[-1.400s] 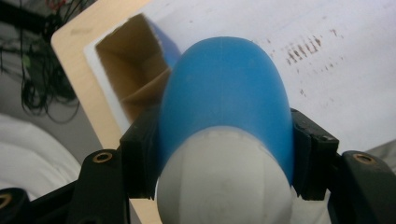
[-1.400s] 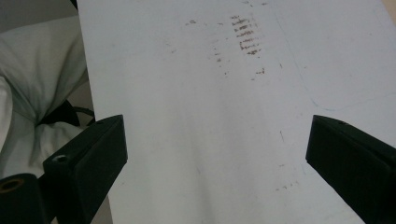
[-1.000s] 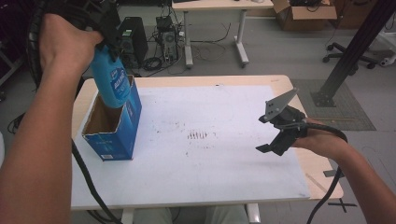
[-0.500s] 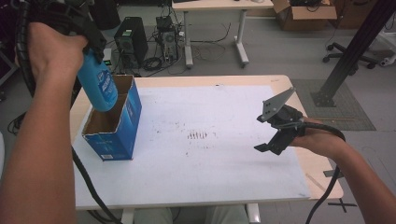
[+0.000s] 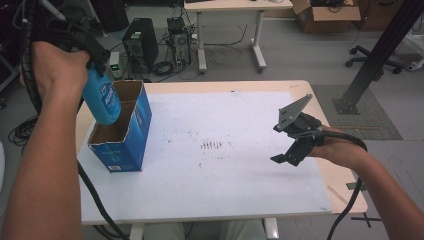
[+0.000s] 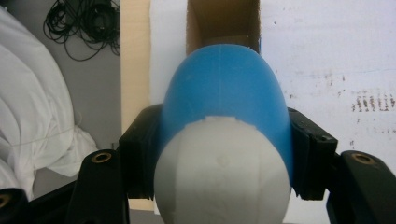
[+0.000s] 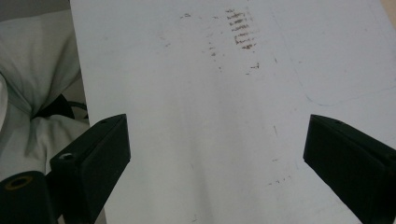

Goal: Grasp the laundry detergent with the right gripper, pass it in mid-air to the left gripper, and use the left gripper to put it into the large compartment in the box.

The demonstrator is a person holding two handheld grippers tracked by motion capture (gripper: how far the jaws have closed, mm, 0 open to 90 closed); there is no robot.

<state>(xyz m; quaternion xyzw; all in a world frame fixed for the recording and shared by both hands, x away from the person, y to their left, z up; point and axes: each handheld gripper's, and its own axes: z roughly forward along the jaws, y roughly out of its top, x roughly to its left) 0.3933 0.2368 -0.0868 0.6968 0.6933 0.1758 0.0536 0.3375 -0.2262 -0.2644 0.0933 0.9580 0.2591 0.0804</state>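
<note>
Left gripper (image 6: 224, 186) jaws clamped on blue bottle (image 5: 101, 99), now lower, dipping into open box (image 5: 131, 131); right gripper (image 7: 217, 154) jaws apart, unmoved.

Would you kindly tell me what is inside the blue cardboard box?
The blue box shows bare brown inner walls. The blue bottle, gripped by the left gripper, covers part of the opening, so its bottom stays hidden.

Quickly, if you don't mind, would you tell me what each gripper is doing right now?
Left gripper: jaws shut on the blue bottle, above the open blue box.
Right gripper: jaws open, holding nothing, over the table.
</note>
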